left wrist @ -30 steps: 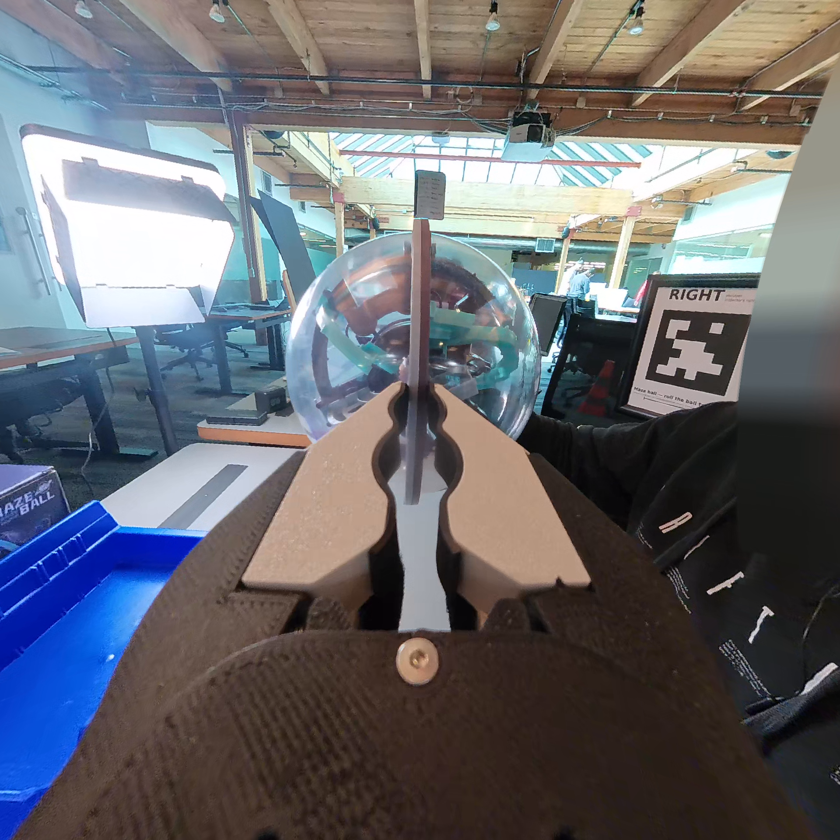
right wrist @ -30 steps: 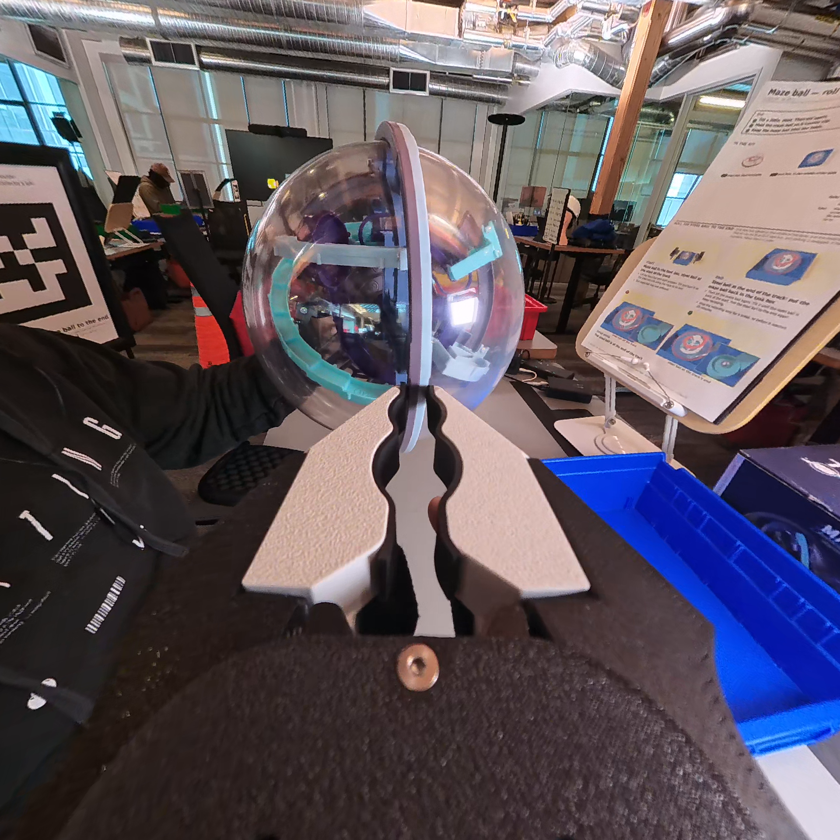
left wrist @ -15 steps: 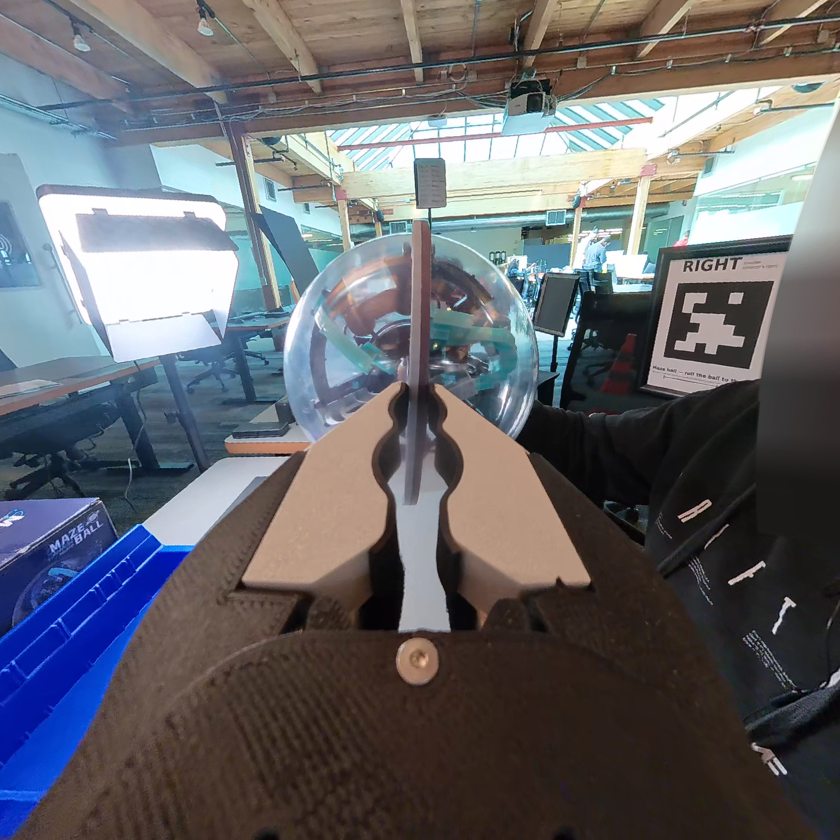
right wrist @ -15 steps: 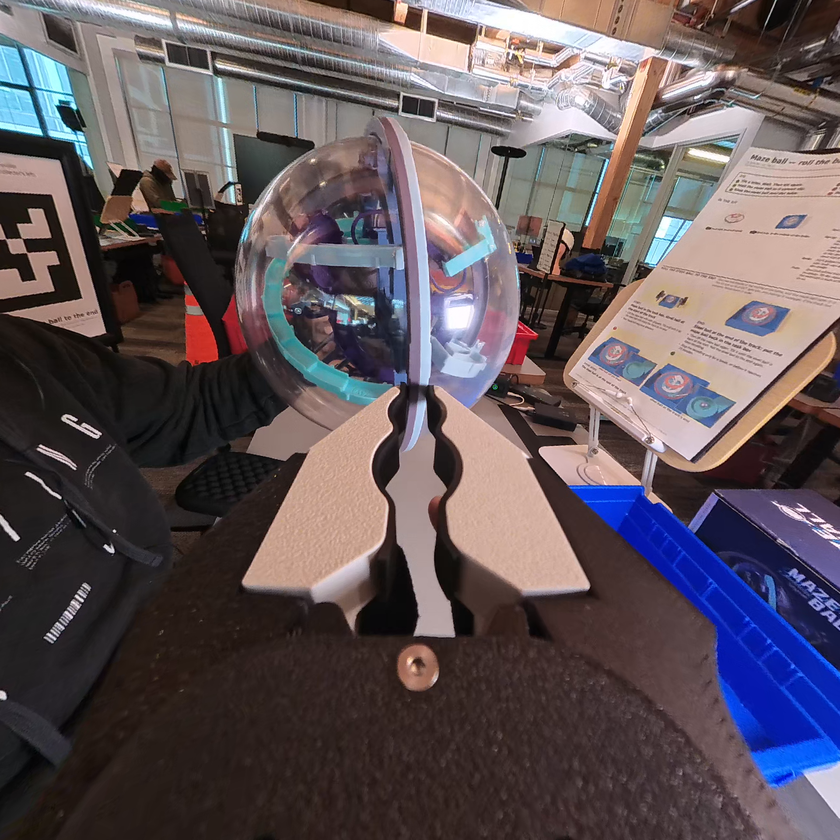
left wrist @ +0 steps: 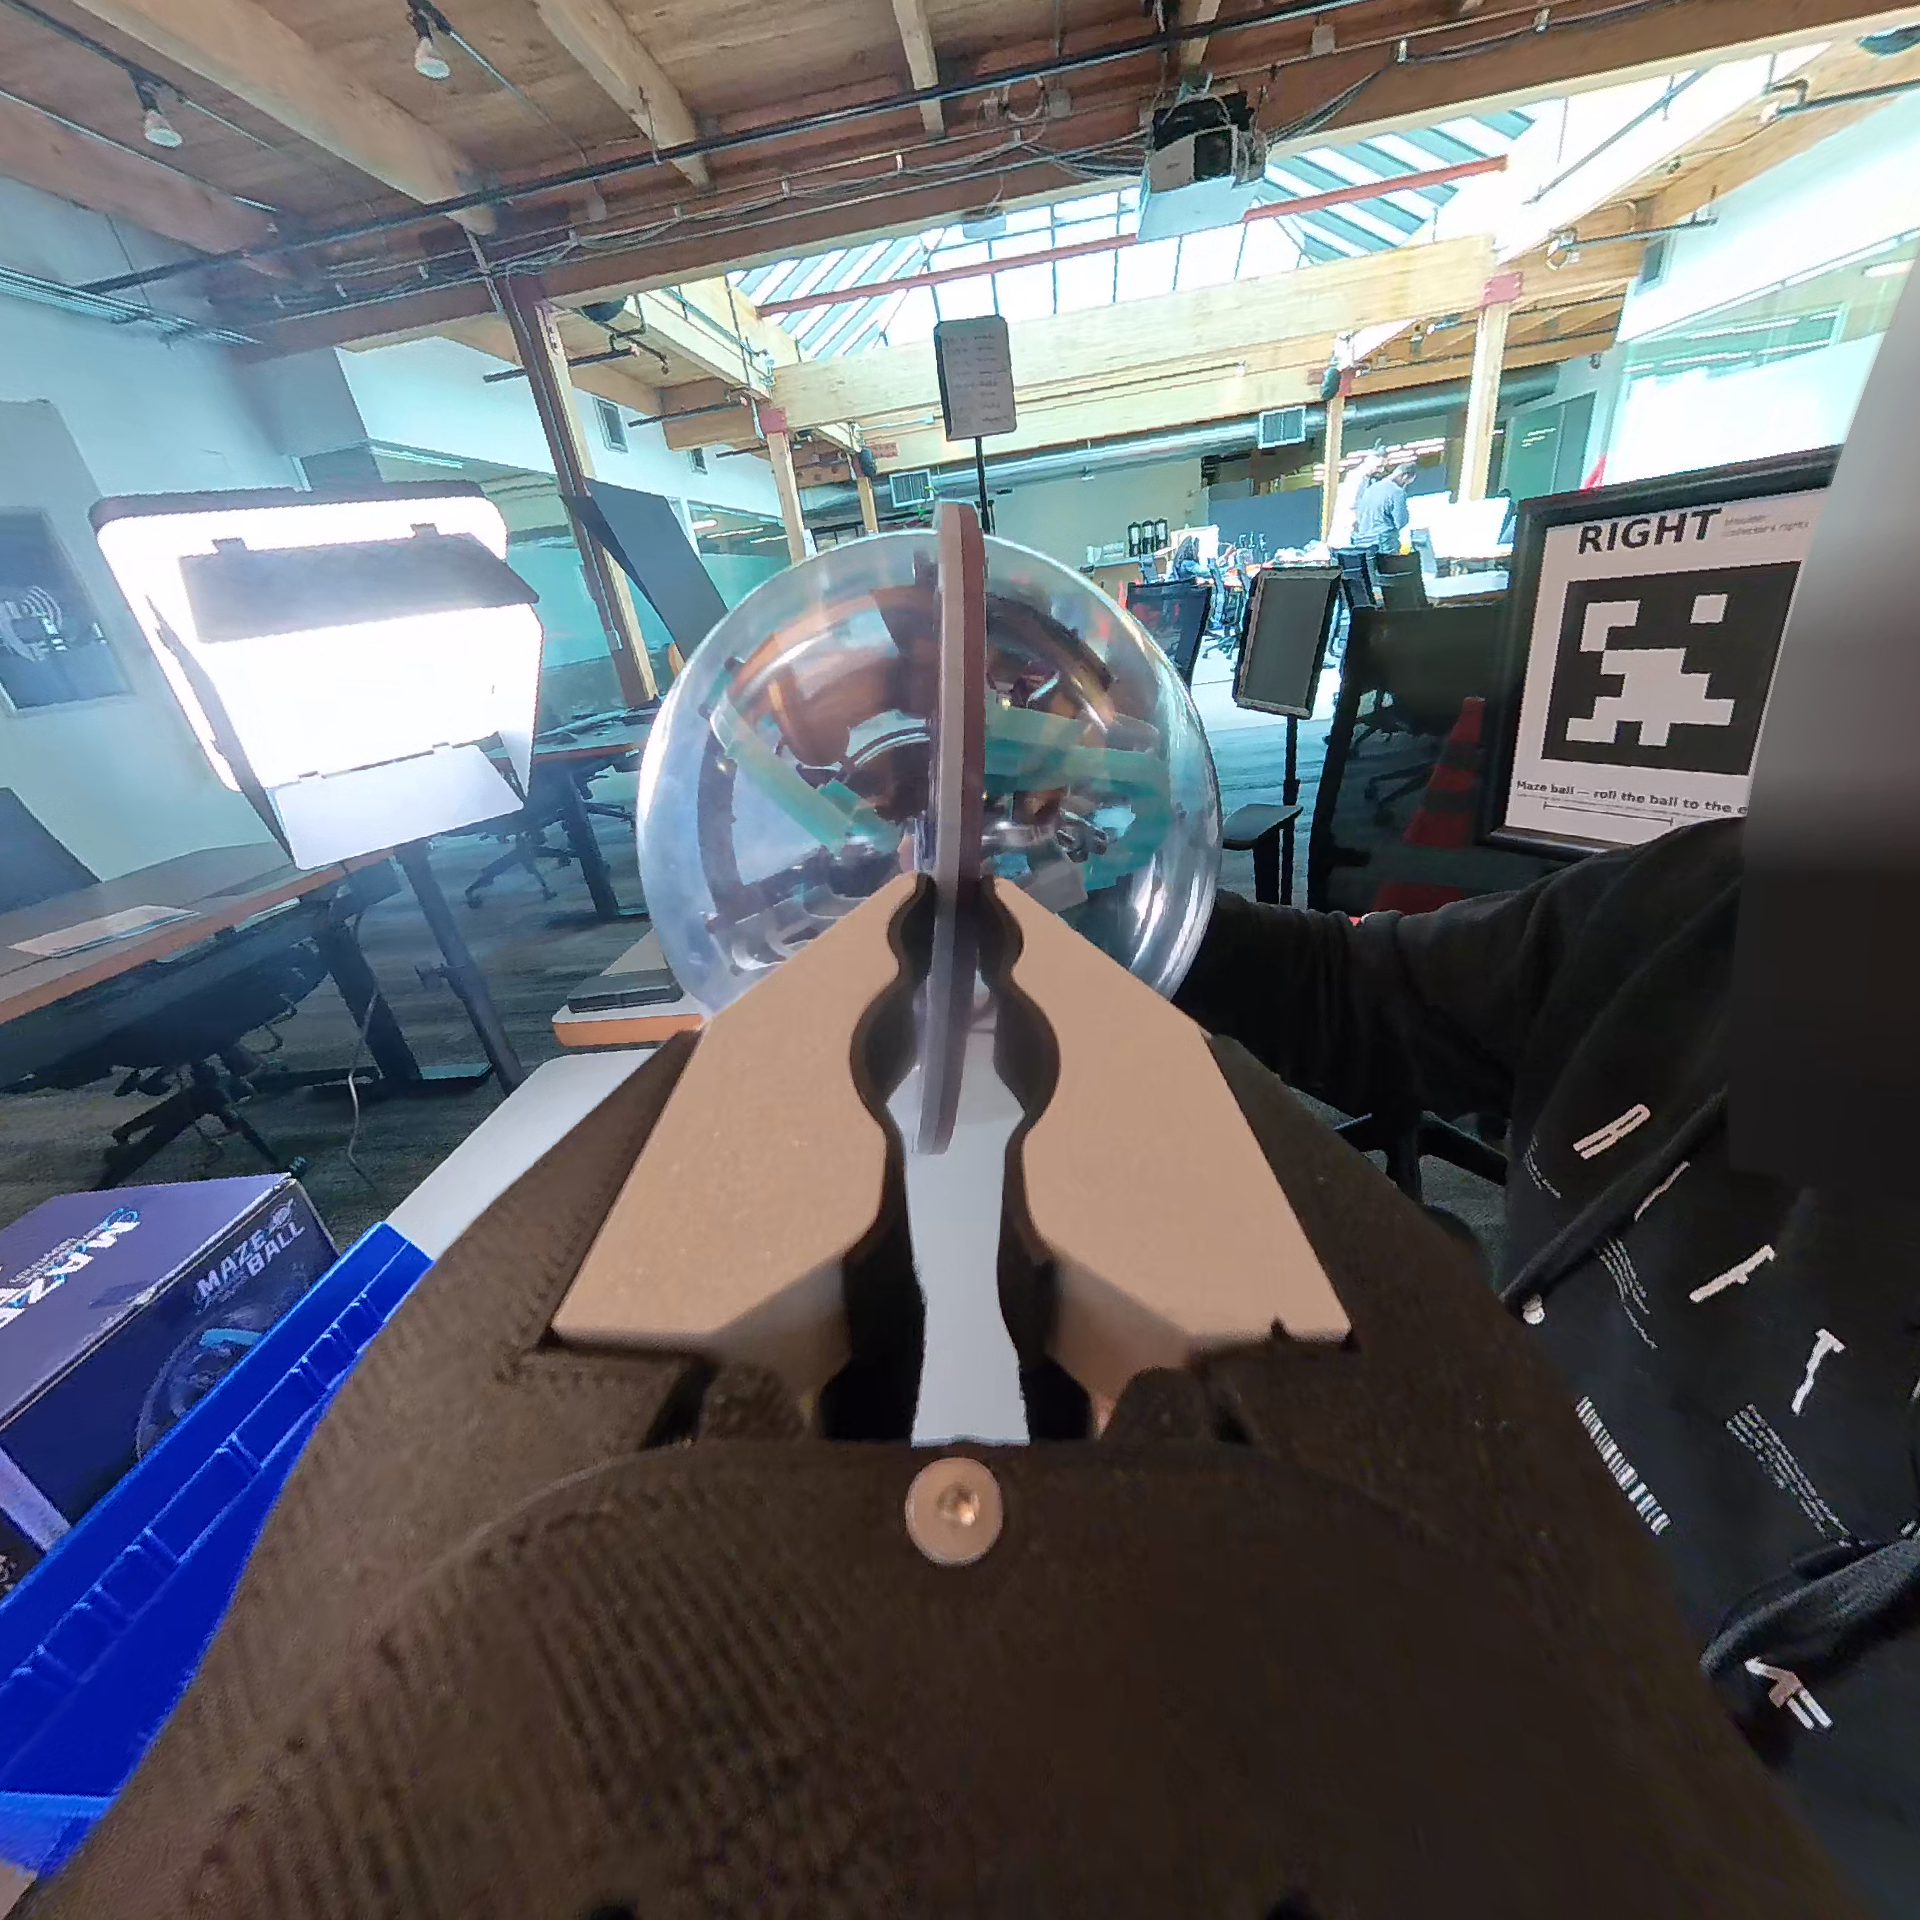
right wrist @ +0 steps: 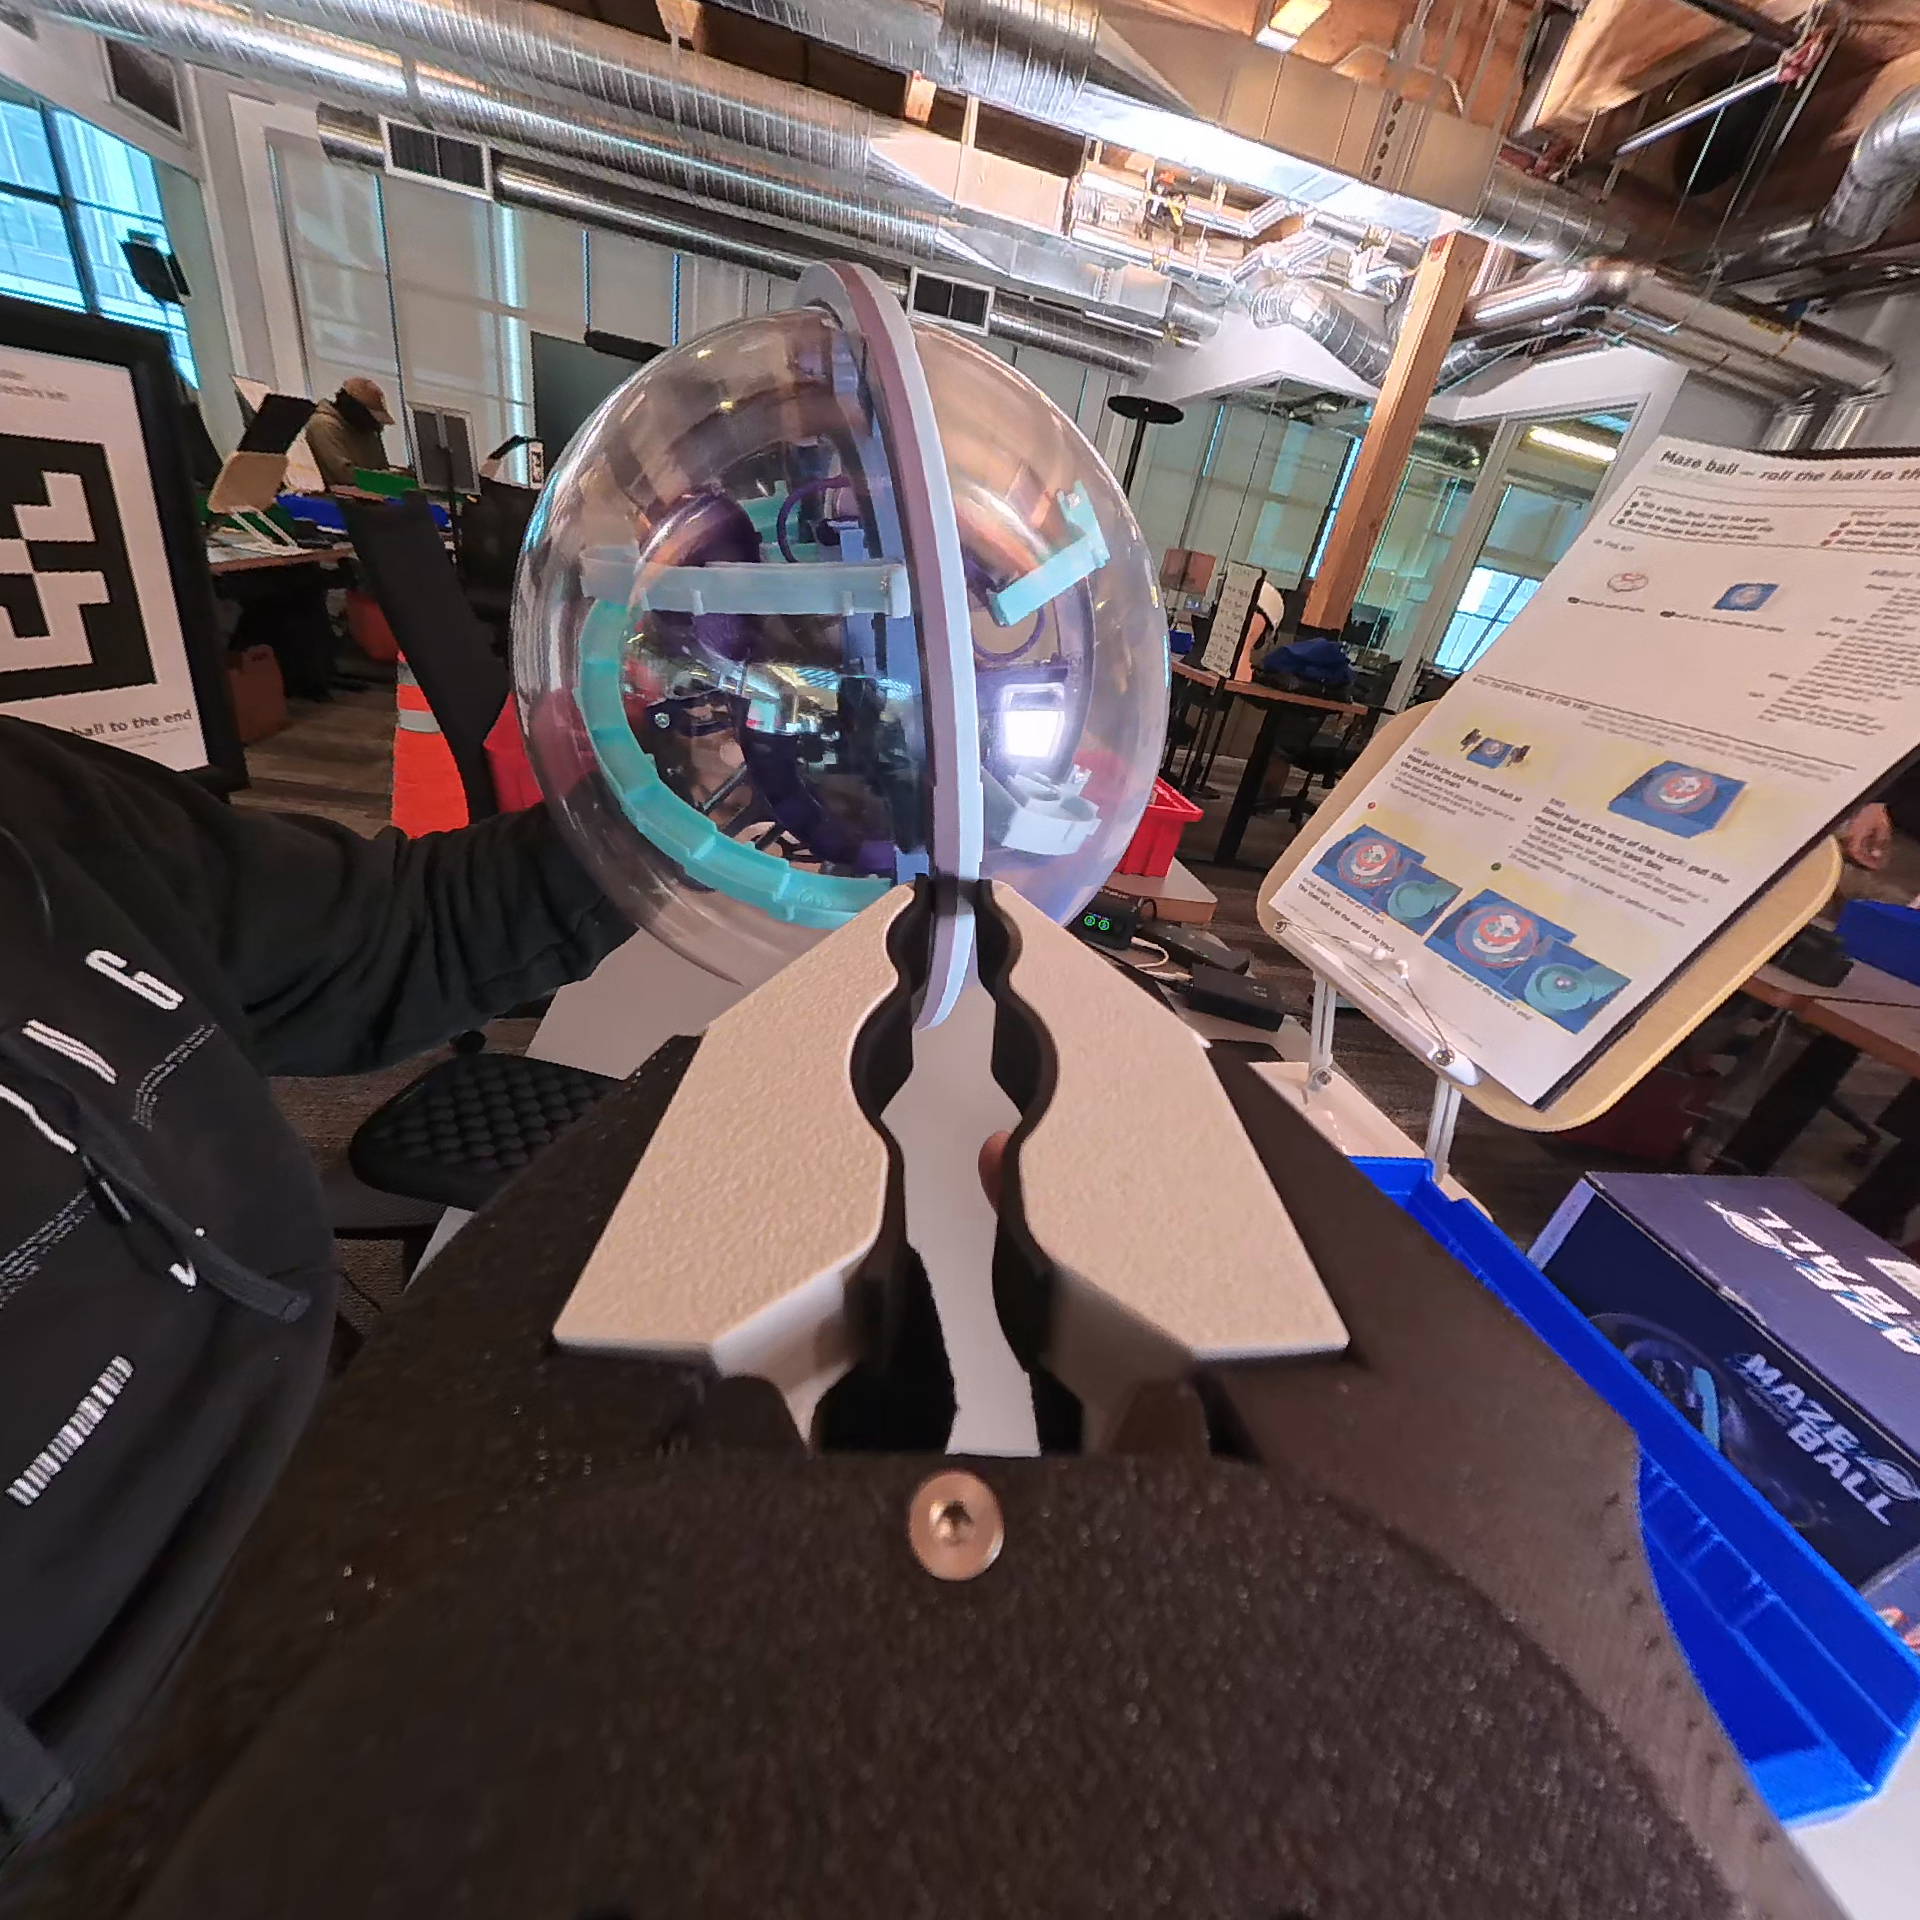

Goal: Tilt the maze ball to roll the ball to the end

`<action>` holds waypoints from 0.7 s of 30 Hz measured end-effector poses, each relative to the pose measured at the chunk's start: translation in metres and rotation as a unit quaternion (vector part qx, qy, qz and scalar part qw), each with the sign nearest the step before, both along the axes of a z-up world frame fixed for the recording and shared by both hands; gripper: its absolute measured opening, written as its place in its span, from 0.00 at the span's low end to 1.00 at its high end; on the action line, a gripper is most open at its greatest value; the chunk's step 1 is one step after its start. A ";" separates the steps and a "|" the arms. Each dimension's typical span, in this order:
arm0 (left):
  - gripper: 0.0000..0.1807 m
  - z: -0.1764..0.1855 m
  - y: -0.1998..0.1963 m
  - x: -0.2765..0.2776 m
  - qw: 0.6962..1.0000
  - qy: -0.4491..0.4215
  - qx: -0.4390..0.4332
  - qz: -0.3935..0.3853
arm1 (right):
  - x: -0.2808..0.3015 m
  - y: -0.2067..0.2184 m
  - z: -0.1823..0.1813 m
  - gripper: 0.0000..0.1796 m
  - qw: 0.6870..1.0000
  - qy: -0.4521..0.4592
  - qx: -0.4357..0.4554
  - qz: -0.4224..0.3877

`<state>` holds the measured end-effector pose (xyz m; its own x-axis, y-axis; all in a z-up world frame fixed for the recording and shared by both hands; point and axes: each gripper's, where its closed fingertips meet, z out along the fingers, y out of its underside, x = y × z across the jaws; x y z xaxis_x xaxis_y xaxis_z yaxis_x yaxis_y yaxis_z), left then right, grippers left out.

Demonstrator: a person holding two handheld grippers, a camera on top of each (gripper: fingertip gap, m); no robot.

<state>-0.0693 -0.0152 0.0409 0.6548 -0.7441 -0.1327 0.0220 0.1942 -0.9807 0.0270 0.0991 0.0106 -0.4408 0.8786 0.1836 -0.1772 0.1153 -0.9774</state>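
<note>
While both claws are pinching the thin rim of the maze ball (left wrist: 810, 769) from opposite sides, the clear sphere is sitting raised at the centre of each frame, well above the tabletop (left wrist: 468, 1153), its rim standing nearly upright. In the left wrist view, a lit panel lamp (left wrist: 322, 665) is glowing at the middle left, a blue bin (left wrist: 208, 1455) and a dark purple box (left wrist: 125, 1309) are lying at the lower left, and wooden ceiling beams (left wrist: 623, 94) are running across the top. The left claw (left wrist: 954, 914) is closing narrowly on the rim at centre, and a framed marker sign (left wrist: 1652, 665) is standing at the right above a black sleeve (left wrist: 1403, 987). In the right wrist view, teal and purple tracks are showing inside the sphere, the right claw (right wrist: 948, 899) is gripping the rim edge, an instruction sheet on a stand (right wrist: 1621, 790) is leaning at the right, and silver ducts (right wrist: 727, 114) are crossing the top.
</note>
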 end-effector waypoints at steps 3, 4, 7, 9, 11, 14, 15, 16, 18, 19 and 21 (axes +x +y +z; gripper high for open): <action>0.04 0.001 -0.001 0.002 1.000 0.007 0.003 0.000 | 0.000 0.000 0.001 0.04 1.000 0.004 0.003 -0.001; 0.04 0.001 -0.002 0.002 1.000 0.010 0.005 -0.001 | 0.000 0.000 0.001 0.04 1.000 0.005 0.005 -0.002; 0.04 0.002 -0.003 0.004 1.000 0.016 0.010 -0.002 | 0.000 0.000 0.002 0.03 1.000 0.007 0.009 -0.003; 0.04 0.003 -0.004 0.005 1.000 0.019 0.012 -0.003 | 0.000 0.000 0.002 0.04 1.000 0.008 0.012 -0.003; 0.04 0.003 -0.004 0.005 1.000 0.020 0.013 -0.004 | 0.001 0.000 0.002 0.04 1.000 0.008 0.014 -0.005; 0.04 0.003 -0.005 0.006 1.000 0.022 0.015 -0.005 | 0.001 -0.001 0.003 0.03 1.000 0.009 0.017 -0.006; 0.04 0.003 -0.005 0.006 1.000 0.024 0.017 -0.006 | 0.001 -0.001 0.004 0.03 1.000 0.010 0.019 -0.007; 0.04 0.003 -0.006 0.006 0.999 0.025 0.019 -0.006 | 0.001 -0.001 0.004 0.03 1.000 0.012 0.022 -0.008; 0.04 0.004 -0.006 0.008 0.999 0.029 0.024 -0.008 | 0.001 0.000 0.004 0.03 0.999 0.014 0.027 -0.010; 0.04 0.004 -0.007 0.008 0.999 0.030 0.024 -0.008 | 0.001 0.000 0.005 0.03 0.999 0.015 0.027 -0.010; 0.04 0.005 -0.007 0.008 0.999 0.032 0.025 -0.008 | 0.001 0.000 0.005 0.04 0.999 0.016 0.028 -0.011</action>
<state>-0.0608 -0.0223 0.0455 0.6313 -0.7463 -0.2109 -0.0366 0.2429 -0.9694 0.0279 0.0988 0.0155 -0.4149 0.8758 0.2467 -0.2047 0.1744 -0.9632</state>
